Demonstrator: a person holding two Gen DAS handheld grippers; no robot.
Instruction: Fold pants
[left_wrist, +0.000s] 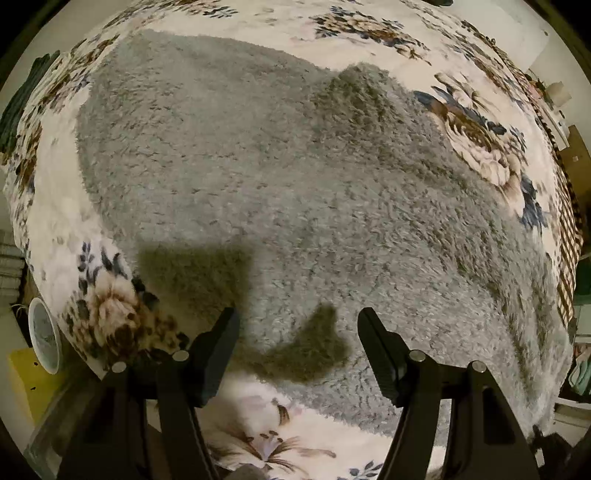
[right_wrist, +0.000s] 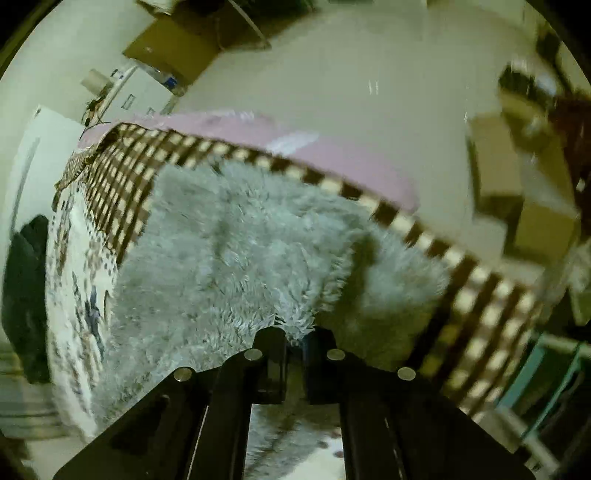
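Note:
The grey fluffy pants (left_wrist: 280, 177) lie spread over the floral bedspread (left_wrist: 110, 310) and fill most of the left wrist view. My left gripper (left_wrist: 298, 317) is open and empty, just above the pants near their near edge. In the right wrist view my right gripper (right_wrist: 298, 334) is shut on the edge of the pants (right_wrist: 229, 251) and holds that fold lifted a little. This view is blurred by motion.
A brown-and-cream checked blanket (right_wrist: 125, 184) and a pink sheet (right_wrist: 332, 155) lie along the bed's far edge. A dark garment (left_wrist: 18, 99) lies at the bed's left side. A white bowl (left_wrist: 44, 334) stands beside the bed. Boxes and furniture (right_wrist: 535, 206) stand on the floor.

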